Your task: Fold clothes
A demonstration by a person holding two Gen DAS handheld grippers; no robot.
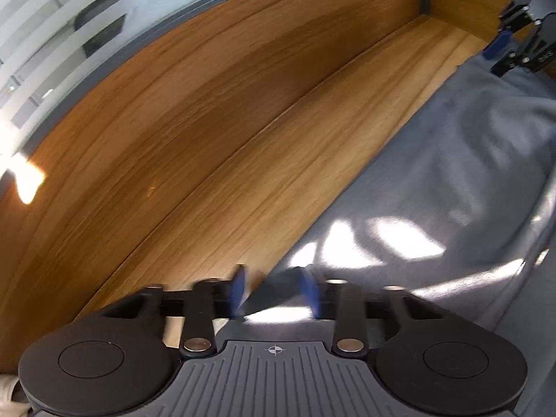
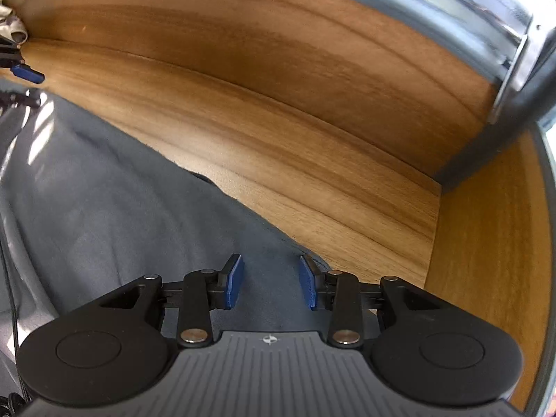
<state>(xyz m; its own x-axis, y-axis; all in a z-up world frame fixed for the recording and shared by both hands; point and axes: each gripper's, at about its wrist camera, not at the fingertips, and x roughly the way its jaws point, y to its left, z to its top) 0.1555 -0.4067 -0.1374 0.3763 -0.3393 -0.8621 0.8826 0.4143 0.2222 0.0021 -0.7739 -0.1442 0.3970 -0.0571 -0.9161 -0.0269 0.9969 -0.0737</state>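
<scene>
A grey garment [image 1: 434,180] lies spread on the wooden tabletop [image 1: 243,160], its long straight edge running along the bare wood. My left gripper [image 1: 274,290] hovers at one corner of that edge. Its blue pads [image 1: 239,288] look blurred and stand apart, with a fold of grey cloth between them. My right gripper [image 2: 271,285] is over the other end of the same garment [image 2: 114,215]. Its blue pads [image 2: 233,285] stand apart above flat cloth, near the hem. Each gripper shows small in the other's view: the right gripper [image 1: 510,48] far up the edge, the left gripper [image 2: 29,85] at the far left.
A raised wooden back wall [image 2: 278,41] runs along the table behind the cloth. A wooden side panel [image 2: 486,260] closes the right end, with a dark post [image 2: 493,139] in the corner. Bare wood [image 2: 312,146] lies between the hem and the wall.
</scene>
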